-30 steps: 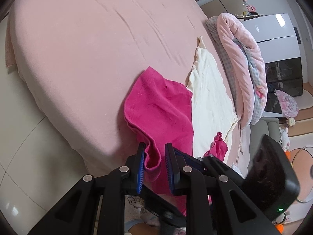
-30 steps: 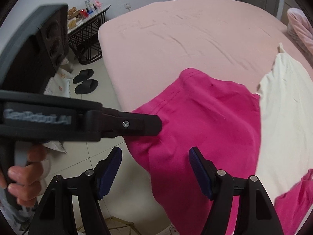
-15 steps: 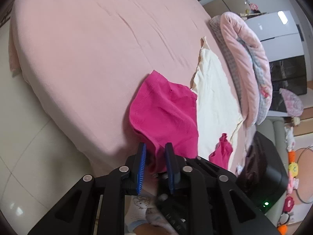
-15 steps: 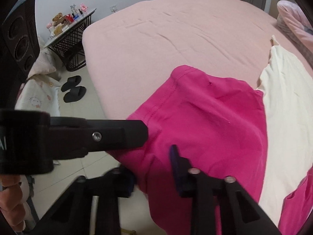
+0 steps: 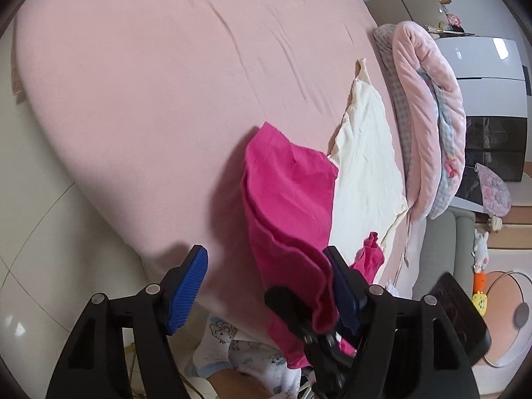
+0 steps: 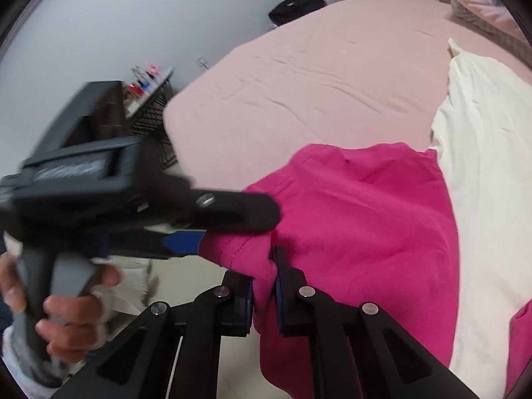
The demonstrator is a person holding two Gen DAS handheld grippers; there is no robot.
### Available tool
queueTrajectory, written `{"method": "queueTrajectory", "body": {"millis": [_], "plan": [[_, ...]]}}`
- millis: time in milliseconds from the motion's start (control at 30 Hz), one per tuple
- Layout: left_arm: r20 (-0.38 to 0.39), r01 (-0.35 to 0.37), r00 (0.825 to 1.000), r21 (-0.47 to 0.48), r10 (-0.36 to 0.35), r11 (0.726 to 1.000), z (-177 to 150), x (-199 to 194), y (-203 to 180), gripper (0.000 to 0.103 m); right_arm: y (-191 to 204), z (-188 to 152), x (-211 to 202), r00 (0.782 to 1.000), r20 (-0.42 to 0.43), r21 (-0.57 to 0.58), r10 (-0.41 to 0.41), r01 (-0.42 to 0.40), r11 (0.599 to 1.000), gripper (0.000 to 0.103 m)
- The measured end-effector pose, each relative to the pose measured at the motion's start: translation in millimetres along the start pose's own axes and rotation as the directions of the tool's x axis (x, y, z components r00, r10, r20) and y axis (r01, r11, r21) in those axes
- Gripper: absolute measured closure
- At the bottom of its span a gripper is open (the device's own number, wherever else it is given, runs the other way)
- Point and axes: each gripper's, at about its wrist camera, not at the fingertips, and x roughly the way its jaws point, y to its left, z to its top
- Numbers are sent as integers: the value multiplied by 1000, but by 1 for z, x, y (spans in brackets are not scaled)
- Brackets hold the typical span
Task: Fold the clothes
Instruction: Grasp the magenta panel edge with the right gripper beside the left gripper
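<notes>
A magenta garment [image 5: 292, 193] lies at the near edge of the pink bed [image 5: 149, 99], with its corner hanging off toward me. My left gripper [image 5: 264, 256] is opening. The fabric's edge drapes against its right pad, and the left pad [image 5: 188, 286] is bare. In the right wrist view my right gripper [image 6: 262, 279] is closing, its pads pinching that same magenta garment [image 6: 365, 219] at the hem. Just above it are the left gripper's fingers [image 6: 239, 211], held by a hand [image 6: 66, 316]. A cream garment [image 5: 365, 166] lies flat beside the magenta one.
A rolled pink and checked quilt [image 5: 429, 116] runs along the bed's right side. A second magenta piece [image 5: 370, 259] hangs at the bed edge below the cream garment. White floor tiles [image 5: 33, 266] lie left of the bed. A wire rack [image 6: 156, 106] stands by the wall.
The left gripper, shut on the magenta hem before, has spread its jaws and let go. The right gripper, wide open a second ago, has closed on the same hem and rolled.
</notes>
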Motion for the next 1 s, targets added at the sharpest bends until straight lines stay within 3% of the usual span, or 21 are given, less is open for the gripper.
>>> {"method": "queueTrajectory", "body": {"millis": [300, 567, 833, 1000], "plan": [[-14, 28, 1000, 30, -28, 999, 20, 15, -6, 35, -4, -1, -8, 998, 16, 6, 63, -64, 998, 95], [30, 71, 997, 26, -72, 997, 25, 25, -9, 72, -3, -12, -22, 998, 7, -10, 57, -57, 998, 95], [97, 113, 988, 50, -118, 992, 23, 20, -18, 78, -17, -18, -43, 1000, 23, -5, 18, -18, 1000, 95], [125, 42, 991, 110, -56, 993, 18, 19, -36, 85, -27, -22, -55, 999, 34, 10, -37, 36, 999, 95]]}}
